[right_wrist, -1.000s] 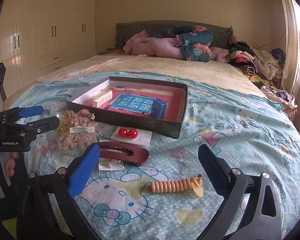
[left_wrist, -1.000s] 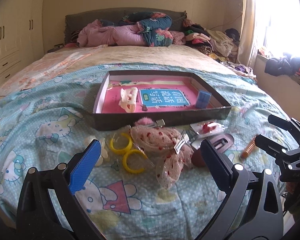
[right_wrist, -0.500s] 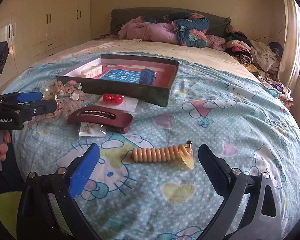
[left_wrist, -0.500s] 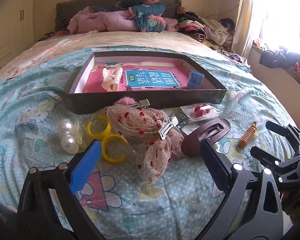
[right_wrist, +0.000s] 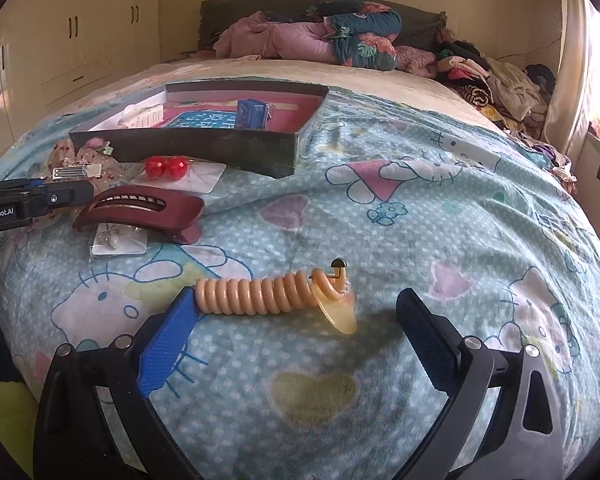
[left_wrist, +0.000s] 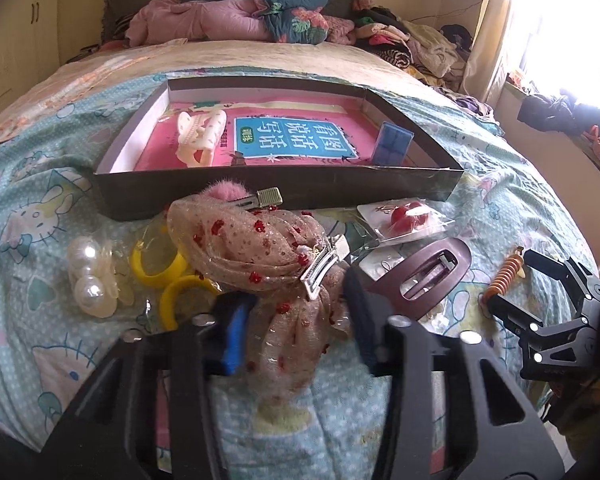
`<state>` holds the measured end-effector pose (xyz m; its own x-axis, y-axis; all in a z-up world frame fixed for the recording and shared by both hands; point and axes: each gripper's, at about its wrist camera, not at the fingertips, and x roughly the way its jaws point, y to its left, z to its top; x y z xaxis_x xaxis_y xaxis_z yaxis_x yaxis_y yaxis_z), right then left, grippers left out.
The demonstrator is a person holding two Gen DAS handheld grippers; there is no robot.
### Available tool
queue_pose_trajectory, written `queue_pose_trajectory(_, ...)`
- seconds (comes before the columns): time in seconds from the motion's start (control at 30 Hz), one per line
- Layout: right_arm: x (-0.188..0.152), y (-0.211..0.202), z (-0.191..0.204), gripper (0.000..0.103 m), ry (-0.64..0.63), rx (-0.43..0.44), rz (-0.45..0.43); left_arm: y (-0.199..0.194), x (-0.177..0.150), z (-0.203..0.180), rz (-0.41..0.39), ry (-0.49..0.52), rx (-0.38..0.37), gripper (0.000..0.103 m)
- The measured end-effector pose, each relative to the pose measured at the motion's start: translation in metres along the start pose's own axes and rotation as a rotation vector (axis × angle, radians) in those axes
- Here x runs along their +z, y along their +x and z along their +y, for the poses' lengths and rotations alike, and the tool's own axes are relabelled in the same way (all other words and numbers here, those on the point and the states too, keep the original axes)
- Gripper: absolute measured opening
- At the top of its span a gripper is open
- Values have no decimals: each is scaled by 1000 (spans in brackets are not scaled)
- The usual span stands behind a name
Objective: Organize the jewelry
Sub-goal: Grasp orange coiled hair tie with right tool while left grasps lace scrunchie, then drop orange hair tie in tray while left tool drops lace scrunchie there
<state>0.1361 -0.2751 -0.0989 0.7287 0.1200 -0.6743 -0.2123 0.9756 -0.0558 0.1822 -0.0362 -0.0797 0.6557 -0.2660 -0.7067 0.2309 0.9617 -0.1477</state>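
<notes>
**Left gripper closes around the mesh bow, right gripper hangs wide over the coil tie**

The left gripper (left_wrist: 296,328) is low over the bedspread (right_wrist: 440,216), and its jaws have just been closing. The tail of the beige mesh hair bow (left_wrist: 268,252) with red dots lies between the two fingers. The gap is now narrow, but from the blurred picture one cannot tell if the pads already press on the fabric. A silver metal clip (left_wrist: 324,264) sits on the bow just in front of the fingers.

The right gripper (right_wrist: 296,328) has its jaws wide apart, with nothing held. The peach coil hair tie (right_wrist: 268,290) lies on the bedspread between the fingertips and slightly ahead of them; its left end is just beside the blue pad (right_wrist: 168,344).

The other pieces lie loose in front of the dark shallow box (left_wrist: 284,196). From the left there are a pearl hair ornament (left_wrist: 90,276), two yellow rings (left_wrist: 168,276), the bow, a packet with red round earrings (left_wrist: 408,218) and a maroon hair clip (left_wrist: 428,276). A small clear packet (right_wrist: 118,242) lies partly under the maroon clip.

Inside the box there are a pink booklet (left_wrist: 292,140) with a blue label, a cream claw clip (left_wrist: 200,138) on its left part and a small blue case (left_wrist: 392,146) near the right wall.
</notes>
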Motion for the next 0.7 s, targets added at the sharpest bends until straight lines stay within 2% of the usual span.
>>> queue_pose_trajectory(0.07, 3, 3, 0, 96, -6, 8, 0, 0, -1, -1, -2, 4, -6, 13)
queue_pose_trajectory(0.2, 9, 10, 2, 95, -17, 24, 3, -7, -1, -5, -16, 23, -15, 9)
queue_pose_trajectory(0.23, 9, 12, 3, 91, -19, 31, 5, -8, 0, -6, -19, 28, -17, 9)
queue_pose_trajectory(0.27, 10, 13, 3, 81, -19, 44, 6, -11, 0, -7, -25, 33, -19, 9)
queue_pose_trajectory(0.37, 10, 14, 6, 71, -29, 55, 14, -16, -1, -9, -36, 48, -22, 8)
queue_pose_trajectory(0.7, 11, -3, -4, 70, 23, 90, -8, -35, -1, -15, -57, 66, -46, 8)
